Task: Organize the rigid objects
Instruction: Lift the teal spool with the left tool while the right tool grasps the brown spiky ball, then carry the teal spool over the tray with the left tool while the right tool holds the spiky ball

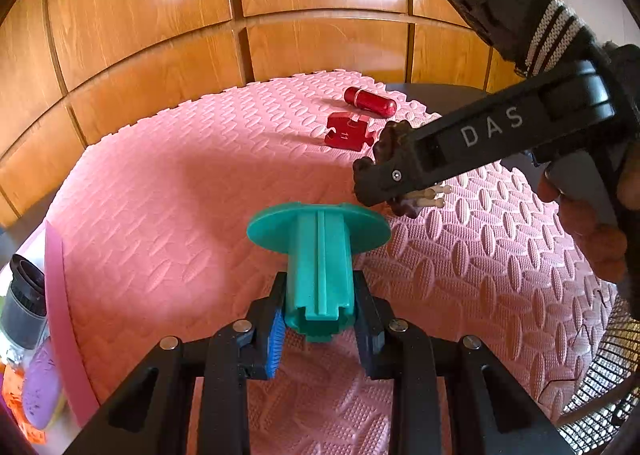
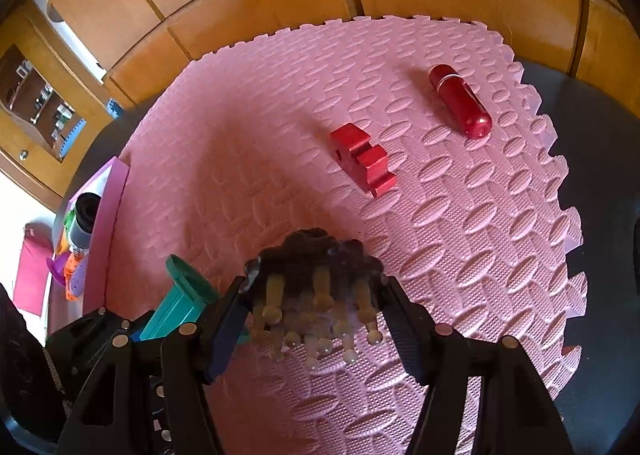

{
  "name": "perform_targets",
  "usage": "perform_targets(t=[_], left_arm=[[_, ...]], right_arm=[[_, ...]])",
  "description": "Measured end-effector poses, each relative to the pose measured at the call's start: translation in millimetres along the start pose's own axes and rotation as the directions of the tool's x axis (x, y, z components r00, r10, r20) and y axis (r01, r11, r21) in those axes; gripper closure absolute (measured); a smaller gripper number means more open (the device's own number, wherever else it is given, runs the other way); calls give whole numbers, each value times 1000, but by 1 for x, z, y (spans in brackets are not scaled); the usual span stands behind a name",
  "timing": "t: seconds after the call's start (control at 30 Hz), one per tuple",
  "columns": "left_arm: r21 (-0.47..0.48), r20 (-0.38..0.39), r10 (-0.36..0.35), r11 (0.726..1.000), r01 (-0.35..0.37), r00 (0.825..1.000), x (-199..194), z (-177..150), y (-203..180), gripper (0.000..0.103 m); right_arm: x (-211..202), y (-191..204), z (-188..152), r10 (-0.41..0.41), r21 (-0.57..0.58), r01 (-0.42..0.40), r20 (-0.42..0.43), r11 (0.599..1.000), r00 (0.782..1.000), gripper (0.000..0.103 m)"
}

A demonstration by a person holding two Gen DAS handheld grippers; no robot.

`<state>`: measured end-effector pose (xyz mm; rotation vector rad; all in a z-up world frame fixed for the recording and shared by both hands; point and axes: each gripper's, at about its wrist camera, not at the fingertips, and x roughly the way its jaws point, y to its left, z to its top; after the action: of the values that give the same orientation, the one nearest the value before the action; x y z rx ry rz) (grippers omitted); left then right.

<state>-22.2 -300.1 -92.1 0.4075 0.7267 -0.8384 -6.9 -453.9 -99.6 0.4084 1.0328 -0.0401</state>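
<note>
Left gripper (image 1: 320,319) is clamped on the stem of a teal plastic spool (image 1: 319,255), flange end pointing away from the camera, held just above the pink foam mat (image 1: 168,215).

Right gripper (image 2: 316,319) is closed on a dark scalp massager (image 2: 316,259), both pads pressing its sides; the pale ball-tipped prongs (image 2: 320,331) hang down toward the mat. In the left wrist view it sits at about 2 o'clock from the spool, close by; a hand (image 1: 588,231) is wrapped around the gripper's handle.

A red puzzle-piece block (image 2: 362,159) lies on the mat at 12 o'clock from the massager, well apart. A red capsule-shaped case (image 2: 460,101) lies on its side at about 1 o'clock, farther out, near the mat's toothed edge, apart from the block.

At 9 o'clock off the mat: a pink tray (image 1: 60,295) with a black-capped cylinder (image 1: 24,295) and purple and orange items, too crowded to identify. Wooden panel wall (image 1: 160,35) behind.
</note>
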Motion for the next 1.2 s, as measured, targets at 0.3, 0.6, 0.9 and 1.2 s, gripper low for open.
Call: perform_targets(t=[0.3, 0.6, 0.9, 1.2], left_arm=[[-4, 0, 0, 1000, 0, 1000, 0, 0, 0, 73], [-3, 0, 7, 1000, -7, 1000, -1, 0, 0, 73], [-3, -8, 11, 1000, -11, 1000, 0, 0, 0, 73], [-41, -56, -10, 999, 8, 998, 5, 7, 7, 59]], right_arm=[[2, 0, 2, 4, -4, -3, 13, 1000, 1000, 36], [2, -1, 1, 9, 4, -9, 20, 1000, 1000, 36], [2, 0, 1, -8, -1, 8, 23, 1000, 1000, 36], [2, -10, 5, -7, 45, 5, 30, 999, 1000, 30]])
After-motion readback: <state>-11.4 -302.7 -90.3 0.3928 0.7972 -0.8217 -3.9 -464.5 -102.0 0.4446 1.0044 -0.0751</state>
